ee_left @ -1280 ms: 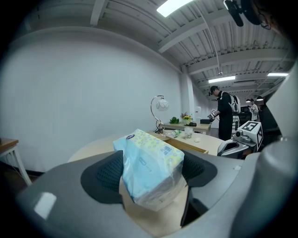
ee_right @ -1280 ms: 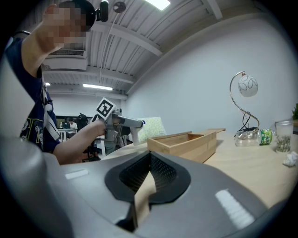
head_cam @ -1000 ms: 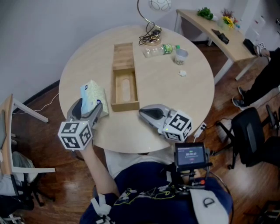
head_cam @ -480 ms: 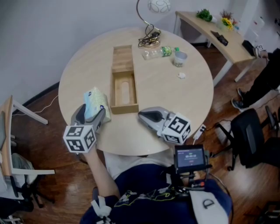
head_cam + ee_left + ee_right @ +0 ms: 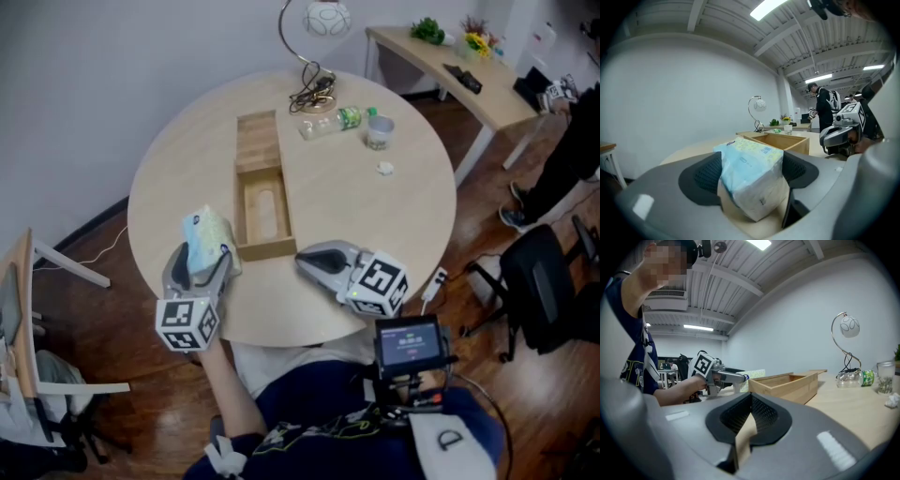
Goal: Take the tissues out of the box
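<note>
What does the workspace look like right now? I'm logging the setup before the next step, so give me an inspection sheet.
Surface: round wooden table, mostly bare.
Job's things: wooden box open, nothing seen inside; lid flat at its far end; tissue pack outside the box.
Clutter: plastic bottle on its side, cup, crumpled paper.
Grippers: left gripper shut on the tissue pack; right gripper shut, empty.
Cables: cord coiled at the lamp.
Surroundings: side desk, office chair, person.

Left tool (image 5: 202,256) with tissue pack (image 5: 205,230) drawn slightly nearer table (image 5: 375,220) edge
</note>
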A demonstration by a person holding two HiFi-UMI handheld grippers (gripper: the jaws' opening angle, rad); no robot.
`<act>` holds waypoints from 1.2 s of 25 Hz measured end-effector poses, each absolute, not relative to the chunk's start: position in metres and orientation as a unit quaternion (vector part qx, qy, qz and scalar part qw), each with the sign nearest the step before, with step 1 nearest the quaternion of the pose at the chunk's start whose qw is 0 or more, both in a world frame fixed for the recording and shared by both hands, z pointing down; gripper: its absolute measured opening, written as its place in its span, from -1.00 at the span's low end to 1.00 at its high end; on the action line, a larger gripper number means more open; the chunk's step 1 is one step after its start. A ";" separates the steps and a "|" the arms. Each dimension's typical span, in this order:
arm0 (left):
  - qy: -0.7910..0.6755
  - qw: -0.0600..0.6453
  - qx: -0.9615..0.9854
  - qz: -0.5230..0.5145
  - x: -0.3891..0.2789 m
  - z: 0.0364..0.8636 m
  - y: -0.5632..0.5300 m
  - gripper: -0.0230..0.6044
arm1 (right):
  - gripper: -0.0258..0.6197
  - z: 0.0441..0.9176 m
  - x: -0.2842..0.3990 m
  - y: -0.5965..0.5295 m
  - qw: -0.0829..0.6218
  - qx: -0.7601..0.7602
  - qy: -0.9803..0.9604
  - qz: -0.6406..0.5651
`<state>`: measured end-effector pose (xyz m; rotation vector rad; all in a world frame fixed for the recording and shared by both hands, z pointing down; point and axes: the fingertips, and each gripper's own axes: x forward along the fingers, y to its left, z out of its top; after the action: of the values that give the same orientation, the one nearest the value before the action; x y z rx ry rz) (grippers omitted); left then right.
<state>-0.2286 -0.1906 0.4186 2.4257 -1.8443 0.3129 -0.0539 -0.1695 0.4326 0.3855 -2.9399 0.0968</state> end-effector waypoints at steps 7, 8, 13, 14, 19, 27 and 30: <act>-0.595 -0.017 0.791 0.142 -0.209 0.423 -0.189 0.28 | -0.93 0.433 -0.052 -0.165 0.084 0.128 -0.988 0.035; -0.596 -0.010 0.792 0.129 -0.210 0.420 -0.189 0.28 | -0.93 0.433 -0.051 -0.165 0.084 0.129 -0.987 0.035; -0.596 0.037 0.801 0.034 -0.228 0.417 -0.187 0.29 | -0.93 0.432 -0.049 -0.166 0.079 0.129 -0.988 0.033; -0.598 0.042 0.800 0.025 -0.230 0.417 -0.187 0.30 | -0.93 0.432 -0.048 -0.167 0.078 0.129 -0.988 0.033; -0.596 0.023 0.800 0.070 -0.218 0.418 -0.191 0.30 | -0.93 0.431 -0.047 -0.167 0.075 0.131 -0.988 0.035; -0.594 0.038 0.802 0.049 -0.221 0.417 -0.188 0.31 | -0.93 0.426 -0.046 -0.169 0.079 0.148 -0.985 0.037; -0.593 0.009 0.799 0.101 -0.218 0.415 -0.196 0.31 | -0.93 0.423 -0.053 -0.177 0.077 0.151 -0.985 0.035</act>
<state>-0.2183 -0.1963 0.4148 2.4954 -1.8525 0.3169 -0.0530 -0.1770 0.4227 0.4536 -2.9502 0.1034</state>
